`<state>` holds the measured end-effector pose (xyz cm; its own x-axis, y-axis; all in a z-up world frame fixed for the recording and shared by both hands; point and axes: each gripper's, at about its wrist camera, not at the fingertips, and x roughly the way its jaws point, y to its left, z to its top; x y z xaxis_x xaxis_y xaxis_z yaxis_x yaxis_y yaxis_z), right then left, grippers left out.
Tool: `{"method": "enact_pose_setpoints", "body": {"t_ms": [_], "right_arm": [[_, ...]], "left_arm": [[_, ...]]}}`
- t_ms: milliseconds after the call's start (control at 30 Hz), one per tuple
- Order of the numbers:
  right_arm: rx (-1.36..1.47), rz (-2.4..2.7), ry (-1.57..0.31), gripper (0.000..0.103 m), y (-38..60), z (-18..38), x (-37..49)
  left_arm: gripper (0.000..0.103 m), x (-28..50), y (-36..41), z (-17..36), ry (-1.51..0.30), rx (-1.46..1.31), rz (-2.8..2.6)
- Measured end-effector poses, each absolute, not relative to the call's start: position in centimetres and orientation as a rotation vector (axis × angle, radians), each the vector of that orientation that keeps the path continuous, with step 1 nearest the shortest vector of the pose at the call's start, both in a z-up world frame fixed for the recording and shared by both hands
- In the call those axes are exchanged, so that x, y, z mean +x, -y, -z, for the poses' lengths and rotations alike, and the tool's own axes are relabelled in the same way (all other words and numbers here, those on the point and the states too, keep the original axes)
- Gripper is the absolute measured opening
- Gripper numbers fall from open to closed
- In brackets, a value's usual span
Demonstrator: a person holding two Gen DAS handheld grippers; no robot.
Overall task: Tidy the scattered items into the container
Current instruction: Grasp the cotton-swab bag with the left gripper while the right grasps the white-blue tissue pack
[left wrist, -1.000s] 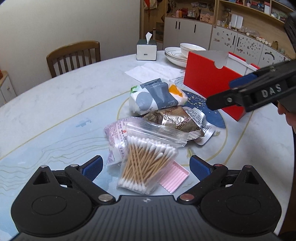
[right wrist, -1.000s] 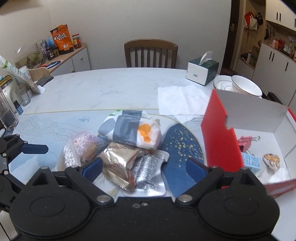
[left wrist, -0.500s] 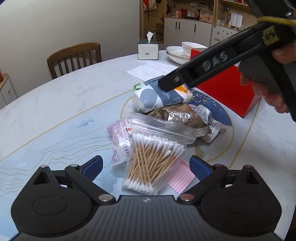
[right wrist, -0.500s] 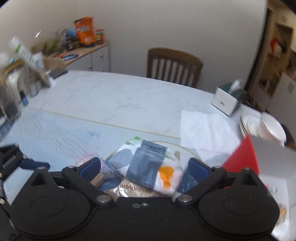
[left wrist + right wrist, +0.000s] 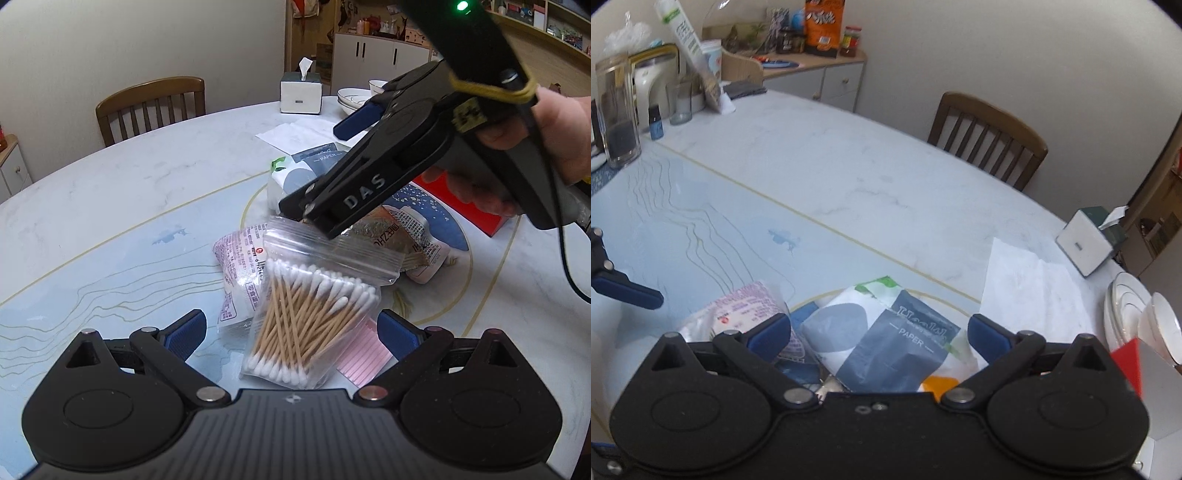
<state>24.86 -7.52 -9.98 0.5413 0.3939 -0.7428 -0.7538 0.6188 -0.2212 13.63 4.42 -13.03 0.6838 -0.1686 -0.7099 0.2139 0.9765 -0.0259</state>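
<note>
my left gripper hangs low over the table, jaws released and wide, with the swab bag lying between the two pads, touching neither. a pink strip pokes out from under the bag at 4 o'clock, and a pale purple packet lies under its 10 o'clock side. just past the bag's zip edge sit a brown foil pouch and a silver pouch. my right gripper comes in from 2 o'clock over this pile, jaws released and wide too, holding nothing; in its own view the paper pack fills the gap between the pads, but whether they touch it i cannot tell. the red box stands at 2 o'clock beyond the pile, mostly hidden behind my right hand. farther off are a flat tissue, stacked bowls, a tissue box and a chair at 11 o'clock.
</note>
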Motion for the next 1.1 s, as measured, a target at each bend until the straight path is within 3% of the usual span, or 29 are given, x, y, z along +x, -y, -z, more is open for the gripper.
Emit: {"method": "enact_pose_setpoints", "body": {"t_ms": [367, 567, 833, 967, 1067, 1100], "right_arm": [[-0.613, -0.765, -0.739, 0.102, 7.3, 11.4, 26.9], [-0.559, -0.773, -0.791, 0.097, 7.9, 11.6, 27.8], [-0.530, -0.783, -0.799, 0.082, 8.3, 11.3, 27.2], [-0.488, -0.776, -0.788, 0.075, 8.8, 10.9, 26.9], [-0.473, -0.774, -0.776, 0.064, 8.8, 10.4, 26.6], [-0.468, -0.775, -0.770, 0.056, 8.9, 10.3, 26.5]], "left_arm": [[0.077, 13.9, -4.3, 13.3, -0.803, 0.062, 0.243], [0.065, 13.9, -4.5, 13.2, -0.800, 0.050, 0.230], [0.046, 14.0, -4.8, 13.0, -0.803, 0.039, 0.206], [0.042, 14.1, -5.0, 12.9, -0.811, 0.032, 0.194], [0.040, 14.0, -5.1, 12.8, -0.816, 0.022, 0.188], [0.039, 14.0, -5.1, 12.7, -0.819, 0.017, 0.186]]}}
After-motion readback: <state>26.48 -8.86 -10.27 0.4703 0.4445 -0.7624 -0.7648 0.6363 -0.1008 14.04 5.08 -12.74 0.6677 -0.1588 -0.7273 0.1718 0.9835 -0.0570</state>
